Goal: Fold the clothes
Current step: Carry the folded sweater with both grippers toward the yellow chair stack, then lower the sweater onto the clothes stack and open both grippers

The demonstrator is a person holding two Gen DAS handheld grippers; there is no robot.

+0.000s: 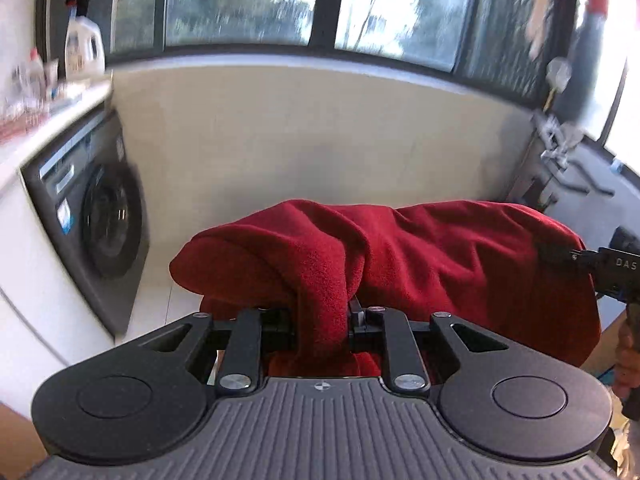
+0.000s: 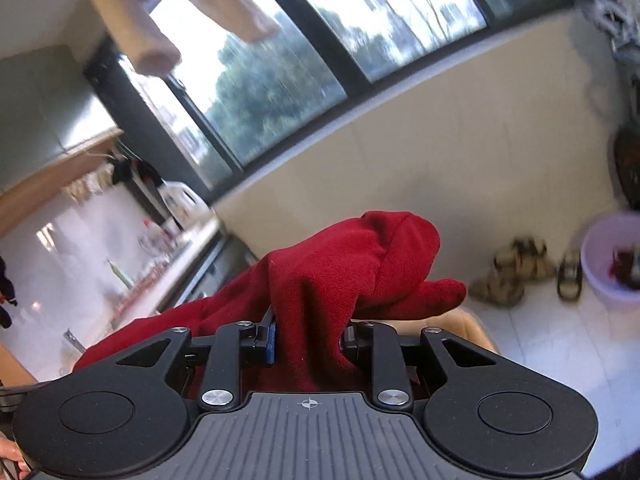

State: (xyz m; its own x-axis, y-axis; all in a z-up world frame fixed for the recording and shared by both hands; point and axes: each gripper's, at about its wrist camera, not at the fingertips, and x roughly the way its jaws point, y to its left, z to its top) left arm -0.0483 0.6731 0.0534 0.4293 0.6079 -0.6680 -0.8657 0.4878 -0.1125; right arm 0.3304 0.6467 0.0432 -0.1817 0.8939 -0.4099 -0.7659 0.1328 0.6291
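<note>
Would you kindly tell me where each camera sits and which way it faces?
Left wrist: behind the left tongs, shut on the red garment; faces wall and windows, washing machine left; right tongs at right edge.
Right wrist: behind the right tongs, also clamping it; tilted, sandals and a basin right.
Shared: garment, windows, wall.

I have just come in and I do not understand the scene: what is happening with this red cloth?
A person holds a two-finger gripper in each hand, and both are clamped on one red fleece garment. The left gripper pinches a bunch of the fabric between its jaws. The right gripper does the same at another part. The garment hangs bunched in the air between them, near a washing machine. No fold shows yet.
</note>
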